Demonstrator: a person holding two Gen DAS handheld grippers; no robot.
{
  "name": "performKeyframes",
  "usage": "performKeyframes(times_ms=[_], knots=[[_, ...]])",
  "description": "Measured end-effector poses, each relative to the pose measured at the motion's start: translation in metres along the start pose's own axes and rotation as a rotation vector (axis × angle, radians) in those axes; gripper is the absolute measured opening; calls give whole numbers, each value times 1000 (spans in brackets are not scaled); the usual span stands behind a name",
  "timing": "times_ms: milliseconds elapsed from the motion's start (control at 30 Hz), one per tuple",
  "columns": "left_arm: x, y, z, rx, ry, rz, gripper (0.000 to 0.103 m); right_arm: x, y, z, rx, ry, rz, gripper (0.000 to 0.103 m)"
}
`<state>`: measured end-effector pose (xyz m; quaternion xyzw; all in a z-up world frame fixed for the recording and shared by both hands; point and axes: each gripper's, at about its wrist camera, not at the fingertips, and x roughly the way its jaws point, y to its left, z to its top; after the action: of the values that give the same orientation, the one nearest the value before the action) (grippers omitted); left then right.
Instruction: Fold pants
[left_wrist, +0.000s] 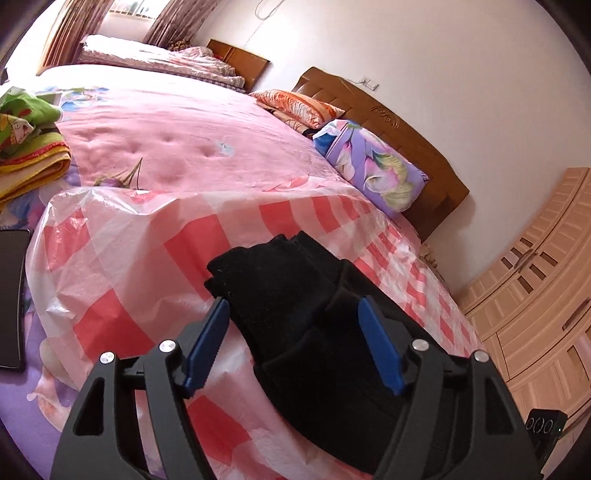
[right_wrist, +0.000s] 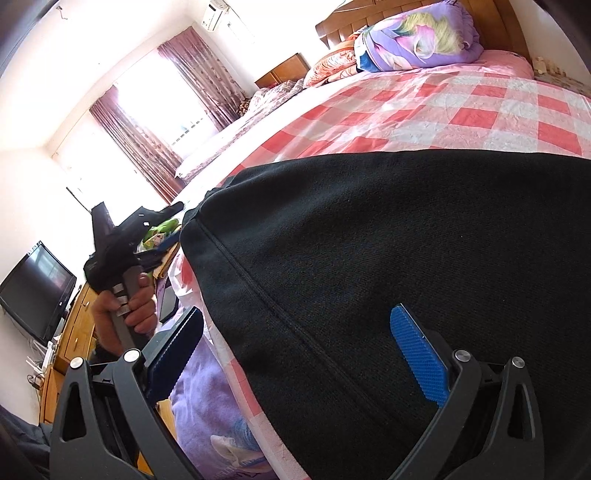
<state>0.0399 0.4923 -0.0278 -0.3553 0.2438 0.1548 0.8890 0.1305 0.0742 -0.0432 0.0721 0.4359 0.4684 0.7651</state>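
Left wrist view: a dark phone (left_wrist: 13, 299) is seen at the far left on the bedding. Folded black pants (left_wrist: 295, 291) are laid on the pink checked plastic sheet (left_wrist: 122, 258). The left gripper (left_wrist: 293, 325) is held apart, pads clear of the cloth between them. Right wrist view: the right gripper (right_wrist: 299, 332) is spread wide over the pants (right_wrist: 406, 240), nothing clamped.

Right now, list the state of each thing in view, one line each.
Pants: folded, lying on the plastic sheet.
Plastic sheet: spread on the bed, wrinkled.
Left gripper: open, pads clear of the pants.
Right gripper: open over the pants.
TV: off.
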Motion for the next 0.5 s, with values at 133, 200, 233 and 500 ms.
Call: performKeyframes(times_ms=[133, 200, 233, 500], knots=[[30, 31, -4, -117, 50, -1, 72, 0, -1, 0, 0, 0, 3, 99], [33, 36, -3, -139, 50, -23, 62, 0, -1, 0, 0, -1, 5, 99], [31, 34, -1, -133, 39, -21, 45, 0, -1, 0, 0, -1, 6, 99], [19, 2, 8, 17, 20, 52, 22, 0, 0, -1, -1, -3, 4, 99]])
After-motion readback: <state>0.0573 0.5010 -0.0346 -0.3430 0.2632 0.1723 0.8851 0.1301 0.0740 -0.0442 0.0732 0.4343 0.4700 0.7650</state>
